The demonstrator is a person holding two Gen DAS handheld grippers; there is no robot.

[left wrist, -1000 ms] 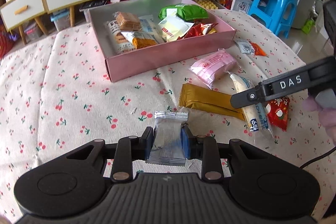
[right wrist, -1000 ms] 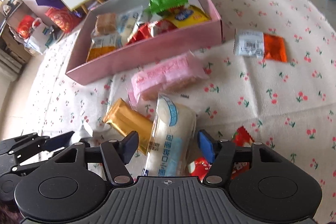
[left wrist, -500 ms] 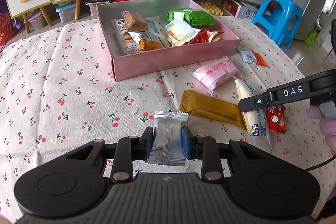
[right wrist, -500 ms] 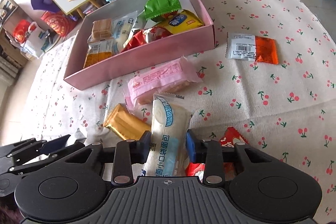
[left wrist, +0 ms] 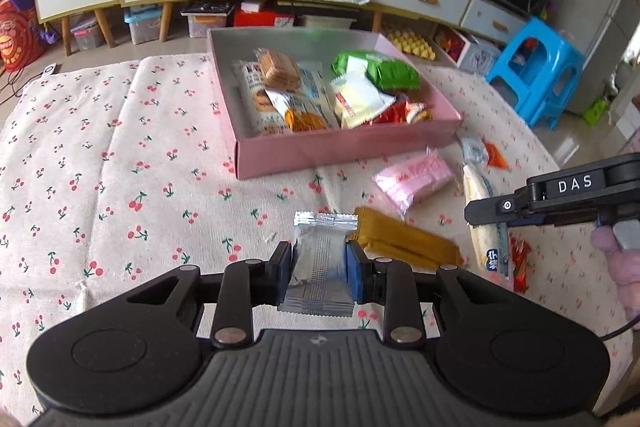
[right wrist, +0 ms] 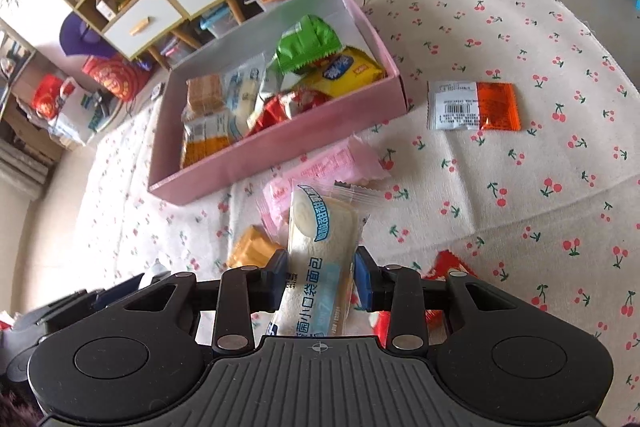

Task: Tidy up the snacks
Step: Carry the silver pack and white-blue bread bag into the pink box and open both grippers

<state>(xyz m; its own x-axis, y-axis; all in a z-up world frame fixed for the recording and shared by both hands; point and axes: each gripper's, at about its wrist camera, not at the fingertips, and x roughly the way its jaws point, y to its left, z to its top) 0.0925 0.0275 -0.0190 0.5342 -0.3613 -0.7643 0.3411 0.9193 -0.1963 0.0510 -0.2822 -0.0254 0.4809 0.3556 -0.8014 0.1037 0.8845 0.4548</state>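
Left gripper (left wrist: 319,269): clamped on a silver packet (left wrist: 318,267), pads pressing both its sides.
Right gripper (right wrist: 320,277): its jaws have just been closing and now pinch a bread roll (right wrist: 318,259) in a clear wrapper.
Box (left wrist: 344,151): pink, open, partly filled, on the far middle of the cherry-print cloth (left wrist: 120,155); it lies ahead of both grippers.
Key relation: the roll's long axis runs along the right gripper's fingers and points toward the box's near wall; the silver packet also points boxward. Judged from both views, the right gripper looks slightly nearer the box.
Loose snacks: pink pack (right wrist: 320,167) just before the box's near wall; gold bar (left wrist: 404,243) beside the silver packet; orange sachet (right wrist: 474,105) off the box's right corner; red pack (right wrist: 448,263) under the right gripper.
Writing: "DAS" on the right gripper's side in the left view; blue Chinese characters on the roll's wrapper; a barcode on the sachet, too small to read.
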